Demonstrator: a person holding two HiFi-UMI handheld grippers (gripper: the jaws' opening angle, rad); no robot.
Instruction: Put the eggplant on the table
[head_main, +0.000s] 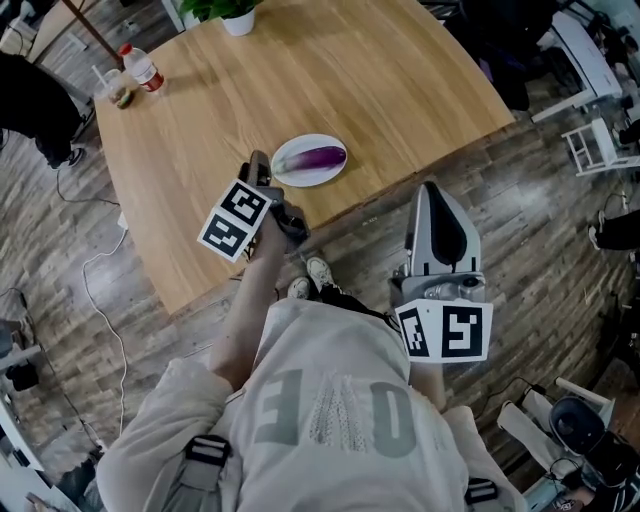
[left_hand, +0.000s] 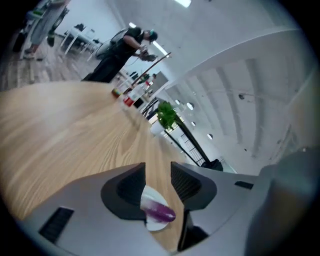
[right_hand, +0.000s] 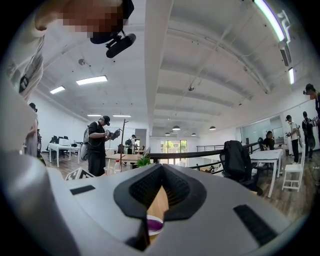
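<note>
A purple eggplant (head_main: 318, 157) lies on a small white plate (head_main: 293, 176) near the front edge of the wooden table (head_main: 300, 80). My left gripper (head_main: 259, 168) hovers just left of the plate, jaws apart and empty. In the left gripper view the eggplant (left_hand: 161, 211) and plate (left_hand: 149, 193) show below and beyond the gap of that gripper (left_hand: 158, 172). My right gripper (head_main: 432, 190) hangs off the table over the floor, pointing level, its jaws together with nothing held. The right gripper view shows the eggplant (right_hand: 153, 225) low through the wedge under that gripper's (right_hand: 161, 167) touching tips.
A potted plant (head_main: 238, 18) stands at the table's far edge; a bottle (head_main: 143, 68) and a cup (head_main: 115, 90) sit at its far left corner. A cable (head_main: 100, 300) trails on the floor at left. White racks (head_main: 590, 140) stand at right. People stand in the room's background (right_hand: 97, 142).
</note>
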